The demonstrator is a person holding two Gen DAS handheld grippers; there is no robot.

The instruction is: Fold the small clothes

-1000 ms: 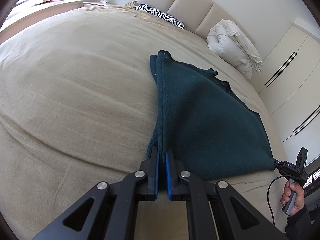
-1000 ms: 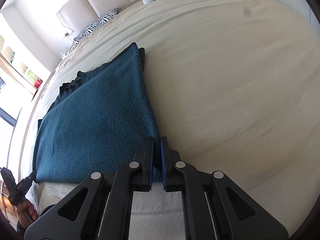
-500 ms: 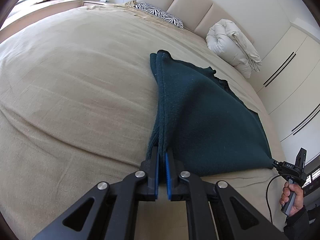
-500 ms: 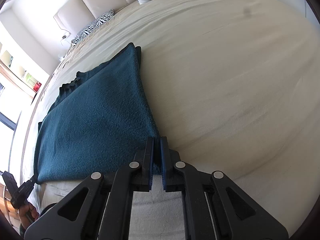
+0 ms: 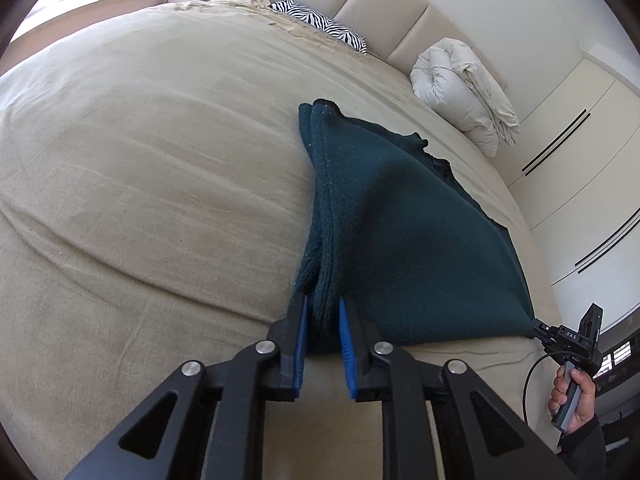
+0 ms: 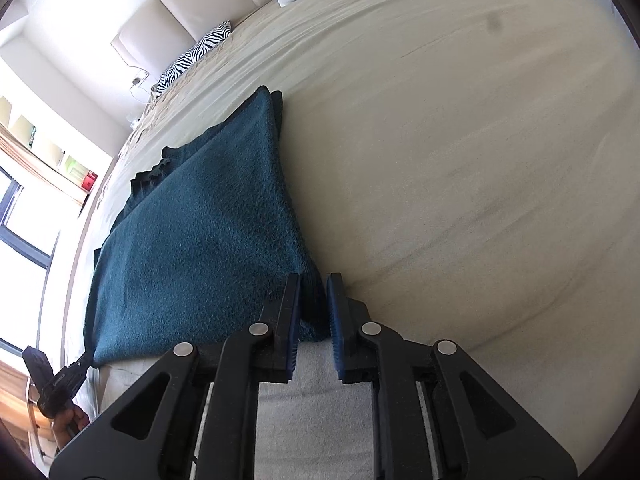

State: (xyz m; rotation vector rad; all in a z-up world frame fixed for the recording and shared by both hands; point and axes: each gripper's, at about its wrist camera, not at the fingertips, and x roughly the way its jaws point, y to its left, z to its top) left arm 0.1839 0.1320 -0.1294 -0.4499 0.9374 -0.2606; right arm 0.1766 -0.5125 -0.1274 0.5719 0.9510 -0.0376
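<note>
Left gripper (image 5: 323, 314): we part our fingers around the teal cloth's (image 5: 400, 216) corner.
Right gripper (image 6: 313, 298): ours likewise parted.

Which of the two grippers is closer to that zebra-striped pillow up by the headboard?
Left, probably. The zebra pillow lies beyond the dark green garment's left edge, where the left gripper sits. The right gripper sits at the opposite near corner, with the pillow across the garment.

Zebra-print pillow (image 5: 320, 24) and rolled white duvet (image 5: 464, 92) on beige bed (image 5: 140, 160)
</note>
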